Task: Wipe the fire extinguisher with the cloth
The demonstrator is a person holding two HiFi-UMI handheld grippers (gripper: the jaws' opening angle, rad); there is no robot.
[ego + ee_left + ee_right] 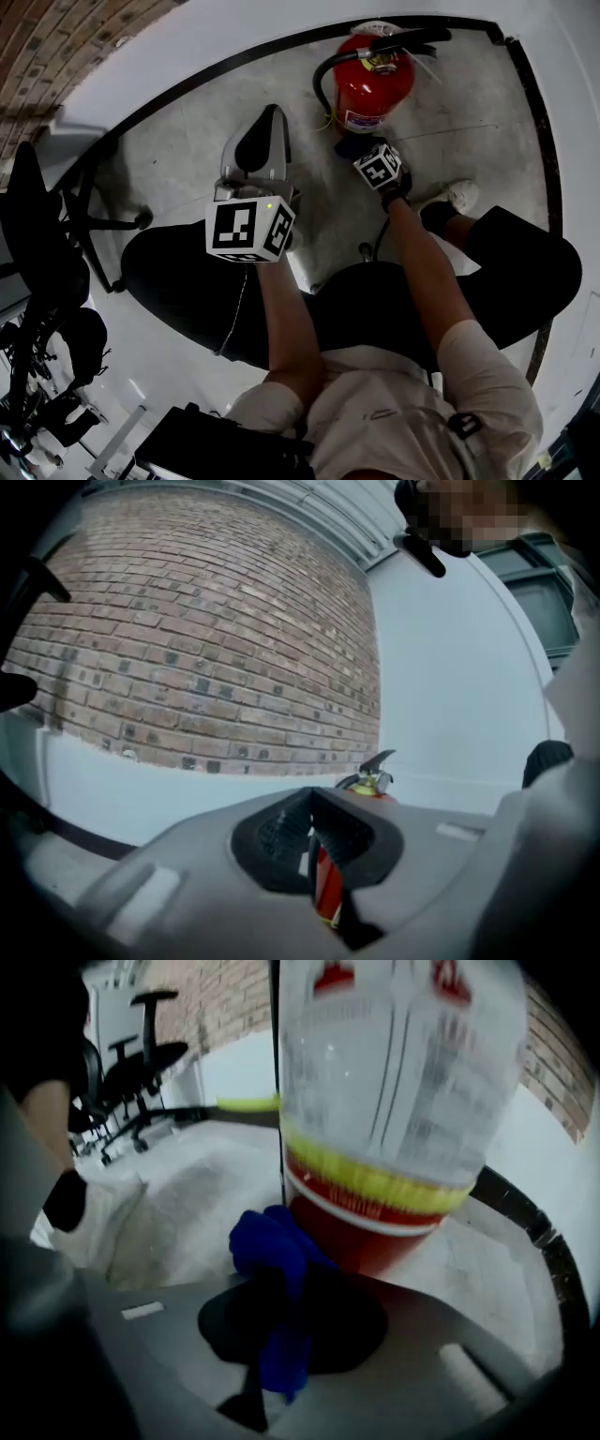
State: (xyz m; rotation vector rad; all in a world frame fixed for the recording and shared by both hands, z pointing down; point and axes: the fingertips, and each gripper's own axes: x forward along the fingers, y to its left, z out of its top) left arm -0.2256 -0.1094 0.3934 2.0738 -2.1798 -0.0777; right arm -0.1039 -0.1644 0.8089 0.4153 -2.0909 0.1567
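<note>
A red fire extinguisher with a black hose and handle stands on the floor by the white wall. In the right gripper view its body fills the frame, with a white label, a yellow band and a red base. My right gripper is shut on a blue cloth, which presses against the extinguisher's lower part. My left gripper hangs raised to the left of the extinguisher, shut with nothing in it. In the left gripper view the extinguisher shows through the slit between the jaws.
A white wall with a black skirting strip curves behind the extinguisher. A black office chair stands at the left, with more chairs in the right gripper view. A white shoe rests on the floor right of the extinguisher. Brick wall is above.
</note>
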